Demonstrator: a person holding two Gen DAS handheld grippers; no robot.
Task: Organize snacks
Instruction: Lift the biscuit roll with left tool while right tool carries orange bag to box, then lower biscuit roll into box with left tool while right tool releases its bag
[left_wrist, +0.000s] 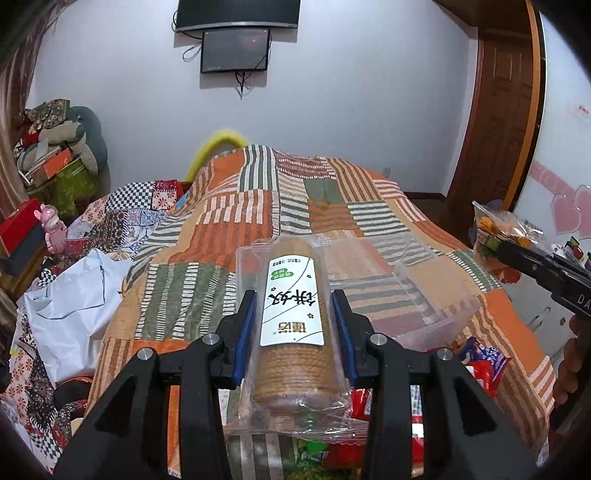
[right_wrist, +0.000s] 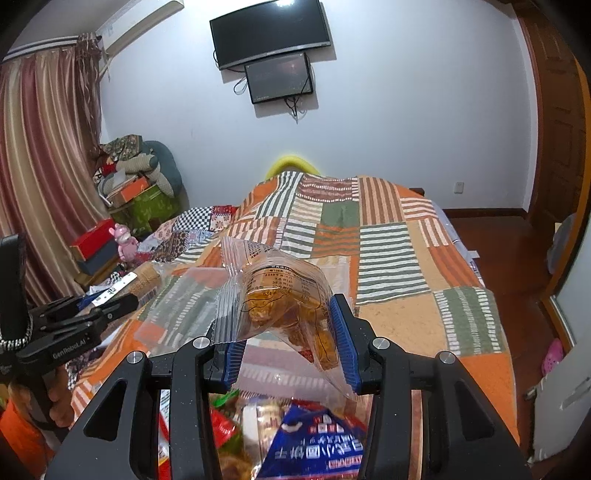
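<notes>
Over patchwork bedspread (left_wrist: 229, 221), left claw (left_wrist: 293, 328) gripping white-labelled biscuit roll (left_wrist: 291, 325), "GenRobot.AI" lettering

An orange, green and white striped patchwork quilt (left_wrist: 332, 206) covers the bed, the biscuit roll (left_wrist: 291, 325) is brown under a white label, and the curtain (right_wrist: 40, 177) is red-and-cream striped.

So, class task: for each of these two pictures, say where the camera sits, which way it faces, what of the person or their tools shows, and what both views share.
Left wrist view: sits on the left gripper, facing along its fingers over the bed; a biscuit roll is clamped; the right gripper and a hand show at right.
Right wrist view: sits on the right gripper, facing likewise; a clear snack bag is held; the left gripper shows at left.
Shared: patchwork quilt, clear plastic box, wall screens.
</notes>
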